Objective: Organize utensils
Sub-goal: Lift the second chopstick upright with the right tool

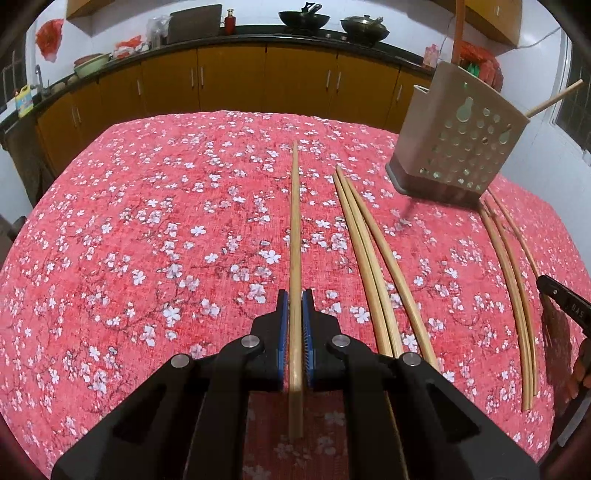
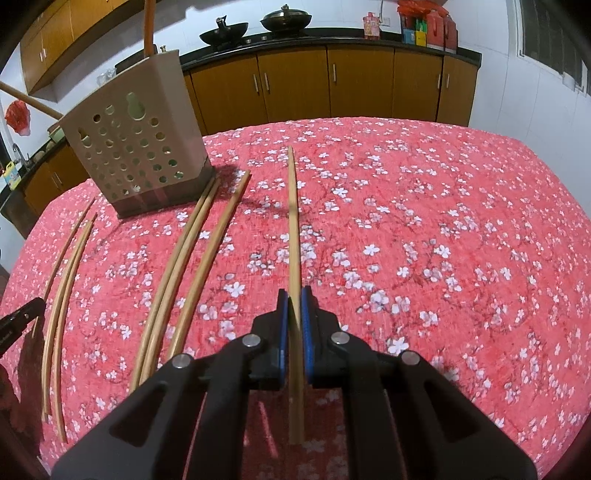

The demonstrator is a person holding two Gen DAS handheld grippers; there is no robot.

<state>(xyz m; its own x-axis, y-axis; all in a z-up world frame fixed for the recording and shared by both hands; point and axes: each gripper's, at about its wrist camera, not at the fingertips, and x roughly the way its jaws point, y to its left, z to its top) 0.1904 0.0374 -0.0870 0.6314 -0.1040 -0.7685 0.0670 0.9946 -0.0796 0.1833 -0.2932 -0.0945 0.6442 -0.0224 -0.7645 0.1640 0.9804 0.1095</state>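
Each claw [image 1: 294,306] clamping a chopstick [image 1: 294,221], tablecloth [image 1: 147,221] open around

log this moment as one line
left gripper shut on chopstick | right gripper shut on chopstick | holder upright

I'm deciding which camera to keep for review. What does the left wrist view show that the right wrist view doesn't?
Only the left wrist view shows the left gripper shut on a chopstick. Only the right wrist view shows the right gripper shut on another chopstick, plus a window. Both share the perforated utensil holder, the loose chopsticks lying between the grippers, the floral tablecloth and the woks on the counter.
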